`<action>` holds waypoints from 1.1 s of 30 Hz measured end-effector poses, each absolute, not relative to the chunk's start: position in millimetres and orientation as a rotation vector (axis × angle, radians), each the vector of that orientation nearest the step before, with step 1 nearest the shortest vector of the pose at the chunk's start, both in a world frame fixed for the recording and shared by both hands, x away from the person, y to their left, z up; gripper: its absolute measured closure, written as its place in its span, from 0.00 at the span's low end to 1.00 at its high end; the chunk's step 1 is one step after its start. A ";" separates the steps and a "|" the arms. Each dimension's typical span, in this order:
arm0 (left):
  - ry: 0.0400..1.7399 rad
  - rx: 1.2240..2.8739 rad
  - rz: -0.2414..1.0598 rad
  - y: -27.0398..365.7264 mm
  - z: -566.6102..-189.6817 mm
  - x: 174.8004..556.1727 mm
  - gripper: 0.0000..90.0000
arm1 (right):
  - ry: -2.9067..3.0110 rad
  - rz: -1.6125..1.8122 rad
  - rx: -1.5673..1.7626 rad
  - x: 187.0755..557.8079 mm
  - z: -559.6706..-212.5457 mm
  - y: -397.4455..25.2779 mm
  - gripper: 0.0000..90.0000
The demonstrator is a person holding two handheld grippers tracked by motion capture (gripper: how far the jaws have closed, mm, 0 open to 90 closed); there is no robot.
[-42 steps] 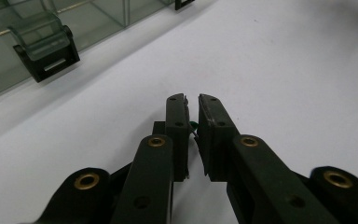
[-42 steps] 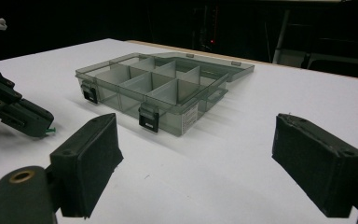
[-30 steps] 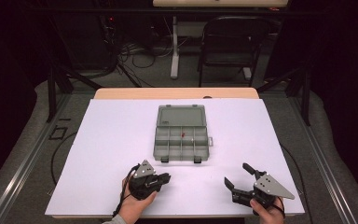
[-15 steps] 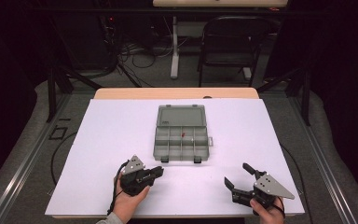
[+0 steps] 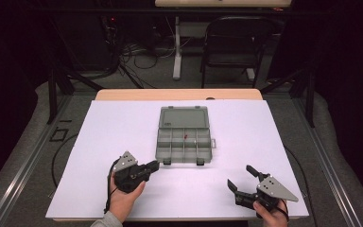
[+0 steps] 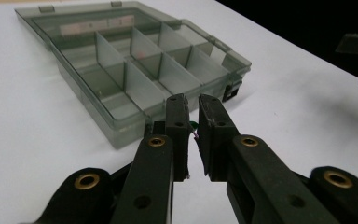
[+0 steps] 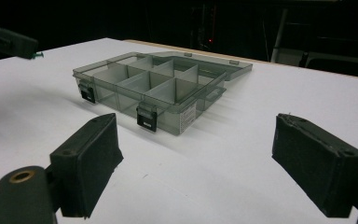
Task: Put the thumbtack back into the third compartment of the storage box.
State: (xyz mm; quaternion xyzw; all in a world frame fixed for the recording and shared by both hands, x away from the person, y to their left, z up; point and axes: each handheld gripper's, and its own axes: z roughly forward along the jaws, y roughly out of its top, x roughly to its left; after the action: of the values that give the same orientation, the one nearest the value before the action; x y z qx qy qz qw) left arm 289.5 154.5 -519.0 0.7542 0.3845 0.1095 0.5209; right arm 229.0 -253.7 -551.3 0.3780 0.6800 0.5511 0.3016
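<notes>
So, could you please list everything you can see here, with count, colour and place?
Compartment box: one, grey translucent, lid open, middle of the table.
Small red item: one, red, in a compartment of the box; too small to identify.
Tiny part: one, with a green bit, between the left jaws.
Table cover: one, white, over the tabletop.
Chair: one, black, beyond the table.
Left hand-held gripper: one, black, near-left of the box, shut on the tiny part.
Right hand-held gripper: one, black, near-right, open.

organizer box (image 5: 183, 137): translucent smoky-grey plastic, glossy, with black latches
table cover (image 5: 99, 142): matt white sheet, smooth
left gripper (image 6: 193, 133): matt black plastic, brass-coloured rivets
right gripper (image 7: 196, 172): matt black, rough-looking pads
</notes>
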 end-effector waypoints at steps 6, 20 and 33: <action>0.898 1.839 0.242 146.2 -503.6 301.7 0.92 | 1.800 1.465 1.005 229.3 -551.9 -253.5 0.16; 0.867 1.856 0.219 110.2 -462.0 346.0 0.92 | 1.798 1.468 1.004 229.6 -551.5 -254.8 0.16; 0.925 1.851 0.247 86.8 -455.6 382.5 0.92 | 1.799 1.468 1.007 229.8 -551.5 -255.3 0.16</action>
State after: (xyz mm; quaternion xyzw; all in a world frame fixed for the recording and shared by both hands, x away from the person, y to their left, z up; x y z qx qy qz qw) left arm 382.5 86.8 -455.6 0.7669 0.3833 0.1023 0.5044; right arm 229.8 -255.3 -551.5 0.3795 0.6780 0.5532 0.3005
